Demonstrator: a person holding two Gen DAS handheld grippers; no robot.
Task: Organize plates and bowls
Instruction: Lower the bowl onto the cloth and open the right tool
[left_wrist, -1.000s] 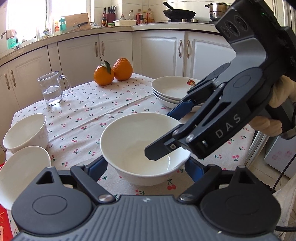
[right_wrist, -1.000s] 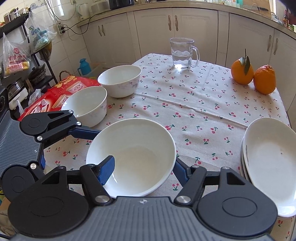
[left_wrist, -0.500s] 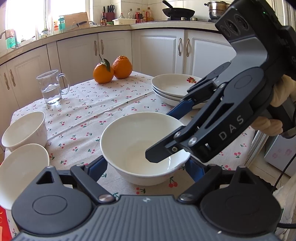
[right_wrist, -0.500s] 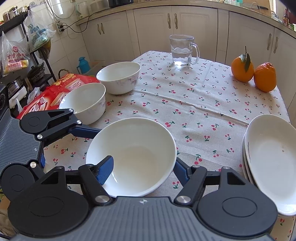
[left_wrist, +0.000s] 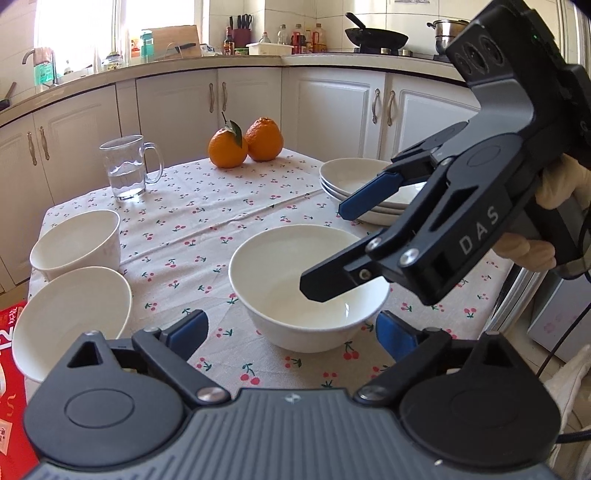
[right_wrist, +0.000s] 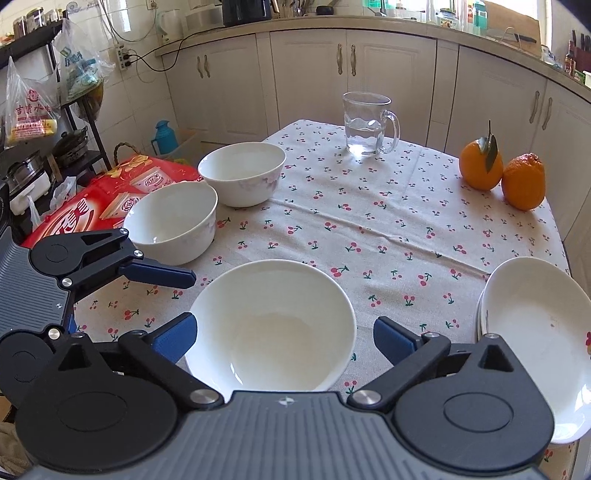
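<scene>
The nearest white bowl (right_wrist: 271, 325) is sitting on the cherry-print worktop (right_wrist: 369, 221), and the right gripper (right_wrist: 282, 341) is spreading its blue fingers wide to either side of it, seemingly without touching, though the rim is hiding part of the view. The left gripper (left_wrist: 291, 330) is hanging with its fingers apart near the same bowl, holding nothing. Two more bowls (right_wrist: 242, 171) are standing side by side at the worktop's edge, well apart from the stacked plates (right_wrist: 535, 317) opposite.

Two wrist cams, both looking close over the table (left_wrist: 229, 221).
Facing from adjacent sides, both sharing the near bowl (left_wrist: 295, 280) (right_wrist: 271, 328).
</scene>
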